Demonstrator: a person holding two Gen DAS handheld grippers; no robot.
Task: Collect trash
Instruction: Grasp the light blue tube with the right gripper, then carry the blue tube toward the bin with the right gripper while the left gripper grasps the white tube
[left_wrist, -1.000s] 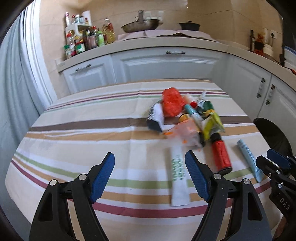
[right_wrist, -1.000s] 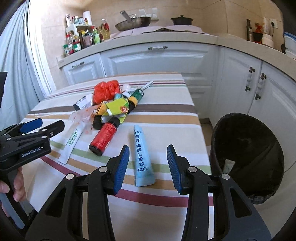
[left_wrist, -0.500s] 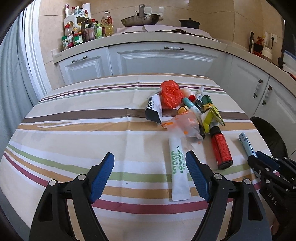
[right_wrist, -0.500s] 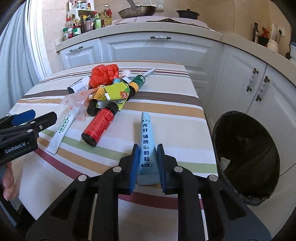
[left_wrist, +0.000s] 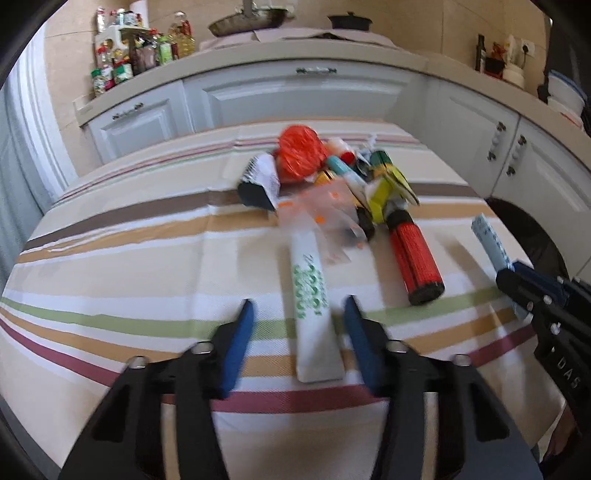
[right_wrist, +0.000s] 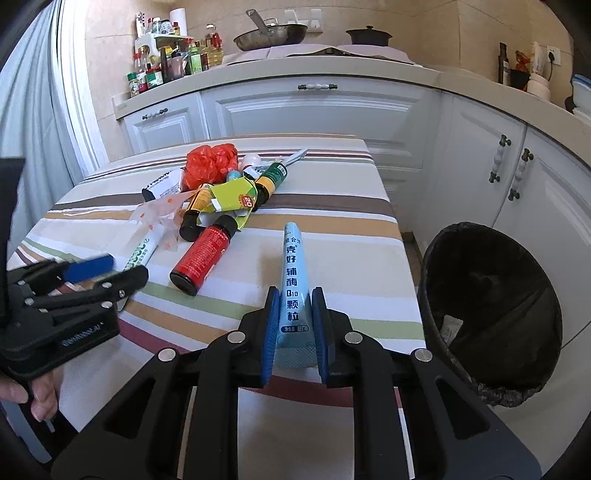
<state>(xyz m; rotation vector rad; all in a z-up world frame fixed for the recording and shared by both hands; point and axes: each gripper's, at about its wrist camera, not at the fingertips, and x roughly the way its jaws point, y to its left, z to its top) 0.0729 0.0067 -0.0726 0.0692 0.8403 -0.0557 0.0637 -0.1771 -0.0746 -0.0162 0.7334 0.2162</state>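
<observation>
My right gripper (right_wrist: 294, 325) is clamped on the light-blue sachet (right_wrist: 294, 273), beside the black-lined trash bin (right_wrist: 491, 306). My left gripper (left_wrist: 297, 336) is closing around the white sachet (left_wrist: 314, 306), pads apart from it, farther from the bin.

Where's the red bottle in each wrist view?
Left wrist: red bottle lies right of centre, just right of the white sachet that sits between the closing left gripper's jaws.
Right wrist: red bottle lies left of centre, left of the blue sachet held by the right gripper.
Shared landmark: orange bag behind it.
</observation>
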